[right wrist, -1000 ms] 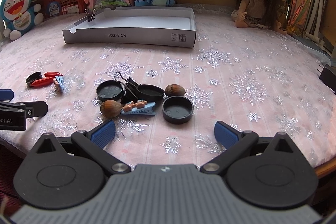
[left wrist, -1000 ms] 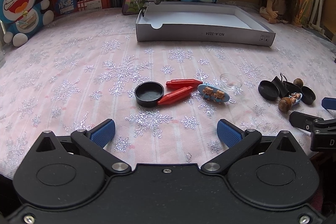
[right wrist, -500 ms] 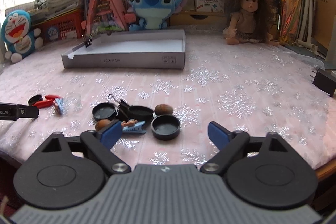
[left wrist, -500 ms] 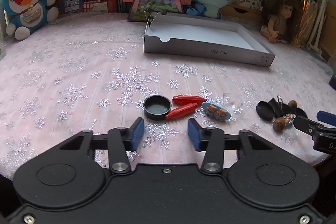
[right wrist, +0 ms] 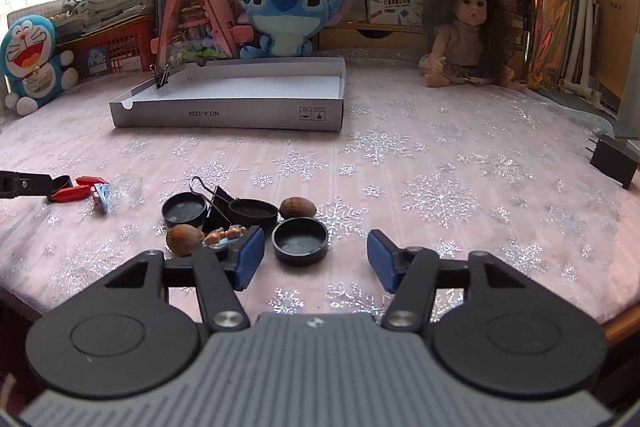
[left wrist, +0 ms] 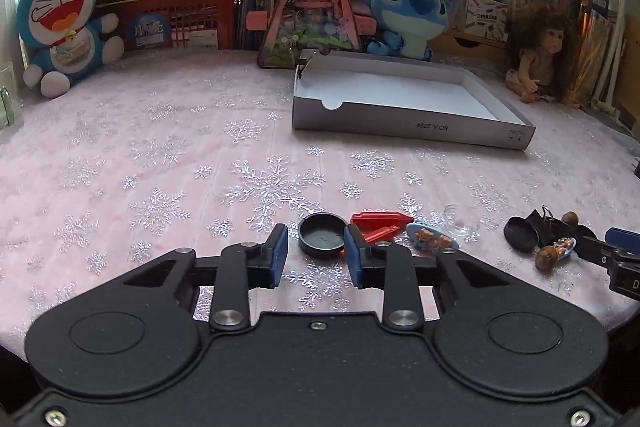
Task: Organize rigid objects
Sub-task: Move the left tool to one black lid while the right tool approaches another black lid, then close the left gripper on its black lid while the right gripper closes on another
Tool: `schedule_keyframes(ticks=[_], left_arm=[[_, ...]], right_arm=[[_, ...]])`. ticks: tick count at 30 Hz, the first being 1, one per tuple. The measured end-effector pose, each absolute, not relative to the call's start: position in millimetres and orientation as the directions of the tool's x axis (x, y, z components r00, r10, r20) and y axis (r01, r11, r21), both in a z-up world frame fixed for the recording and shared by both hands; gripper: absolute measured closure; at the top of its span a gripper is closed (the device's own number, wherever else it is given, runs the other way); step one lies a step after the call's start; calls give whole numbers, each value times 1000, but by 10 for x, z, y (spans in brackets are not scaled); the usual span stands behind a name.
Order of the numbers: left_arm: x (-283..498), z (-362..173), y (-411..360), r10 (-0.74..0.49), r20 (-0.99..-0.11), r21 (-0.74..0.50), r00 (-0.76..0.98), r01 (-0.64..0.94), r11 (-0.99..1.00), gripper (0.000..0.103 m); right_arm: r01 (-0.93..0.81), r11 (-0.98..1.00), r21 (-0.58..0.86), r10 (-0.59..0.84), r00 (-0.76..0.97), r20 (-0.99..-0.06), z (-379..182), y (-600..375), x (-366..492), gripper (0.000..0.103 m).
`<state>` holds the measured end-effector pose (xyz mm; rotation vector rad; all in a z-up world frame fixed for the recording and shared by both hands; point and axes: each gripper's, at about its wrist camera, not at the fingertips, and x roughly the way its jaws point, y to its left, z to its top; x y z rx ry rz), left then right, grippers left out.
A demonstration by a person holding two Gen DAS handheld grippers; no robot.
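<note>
My left gripper hovers low over the pink snowflake cloth, its jaws closing. A black round cap lies just ahead between the blue pads, not visibly pinched. Beside the cap lie two red clips, a blue bear hair clip and a clear dish. My right gripper is half open and closing, with another black cap just ahead between its tips. Left of that cap sit two more black caps, a binder clip, two nuts and a hair clip.
An empty white cardboard box stands at the back middle, a small binder clip on its corner. Plush toys, a doll, books and a red crate line the far edge. A black adapter lies at the right.
Both grippers' jaws have narrowed from wide open, the left far more than the right. The left gripper has come closer to the black cap, which now sits between its tips.
</note>
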<state>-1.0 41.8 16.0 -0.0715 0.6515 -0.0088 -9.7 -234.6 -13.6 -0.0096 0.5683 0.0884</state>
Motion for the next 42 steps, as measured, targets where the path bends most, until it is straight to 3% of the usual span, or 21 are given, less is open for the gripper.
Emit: schedule_keyframes(ticks=[10,17,26,29,30,40,42], left_arm=[[36,102,507,-20,-610,-68,792,-28,997,74],[15,79,437,-68,-618,-84,783,20,996,71],[71,23,393,-41,-625,-57,780,7,998,64],[101,14,388,-34,-622,-50,782,3,999,63],[113,13,391,-32,-621,-48,783,2,999,63],[171,-24,403,-14,-602,-38,799,-11,999,61],[176,-31,409,-18,-598,-42,802,-9,999,62]], right_arm=[[-61,998,-15,43,836,-547,-171,-2342,-82,49],[-78,997,-8,61,836,-546,-176,-2327,-72,49],[-87,996,-9,68,834,-548,-179,-2316,-48,48],[-86,996,-10,66,835,-546,-177,-2311,-47,46],[-81,997,-11,62,837,-544,-178,-2312,-47,39],[-62,998,-10,47,842,-538,-183,-2339,-44,38],[-75,997,-9,58,843,-535,-181,-2322,-54,42]])
